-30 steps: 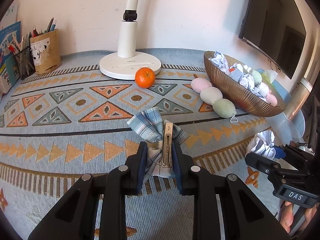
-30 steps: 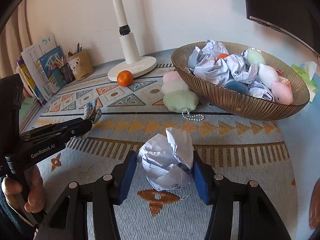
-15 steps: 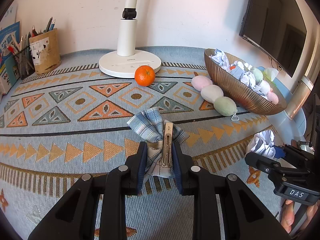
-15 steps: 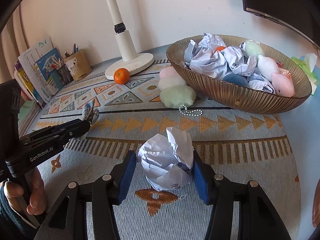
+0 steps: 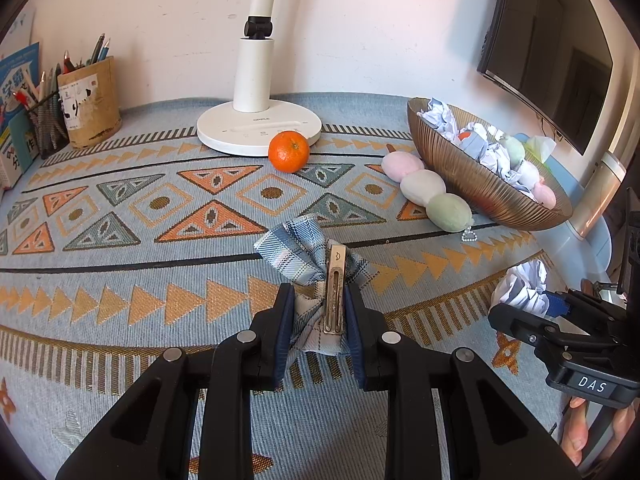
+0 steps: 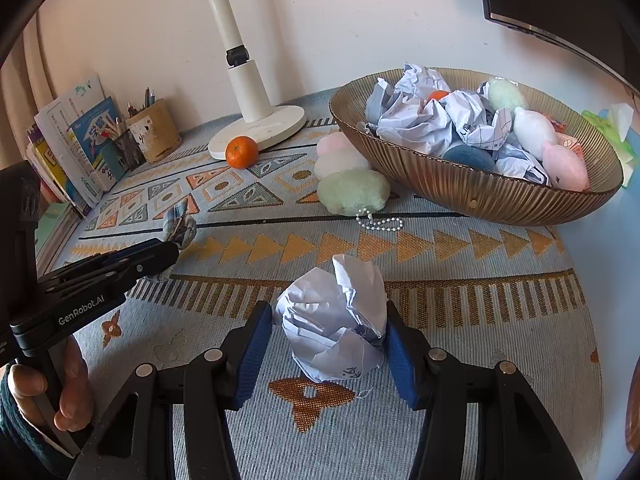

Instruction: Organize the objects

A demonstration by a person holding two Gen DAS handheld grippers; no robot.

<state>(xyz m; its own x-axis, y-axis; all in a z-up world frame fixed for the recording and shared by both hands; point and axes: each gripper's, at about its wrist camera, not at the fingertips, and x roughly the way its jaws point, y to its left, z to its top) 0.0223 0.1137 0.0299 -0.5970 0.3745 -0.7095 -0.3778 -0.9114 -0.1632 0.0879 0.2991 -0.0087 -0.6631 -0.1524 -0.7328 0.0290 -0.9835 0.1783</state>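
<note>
My left gripper (image 5: 318,320) is shut on a blue plaid cloth bow with a metal hair clip (image 5: 310,256), held above the patterned mat; the bow also shows in the right wrist view (image 6: 180,226). My right gripper (image 6: 328,340) is shut on a crumpled white paper ball (image 6: 334,320), seen in the left wrist view too (image 5: 520,286). A ribbed bronze bowl (image 6: 480,196) (image 5: 476,184) holds crumpled papers and plush balls. An orange (image 5: 289,151) (image 6: 241,152) lies by the lamp base. A pink, white and green plush skewer (image 5: 424,192) (image 6: 348,180) lies beside the bowl.
A white desk lamp (image 5: 258,128) stands at the back. A pencil holder (image 5: 90,104) and books (image 6: 72,140) are at the left. A bead chain (image 6: 380,224) lies by the green plush. A monitor (image 5: 548,40) is at the right.
Both grippers have kept their hold. The right gripper with the paper ball has moved closer to the bowl. The left view has dropped slightly lower and back.
</note>
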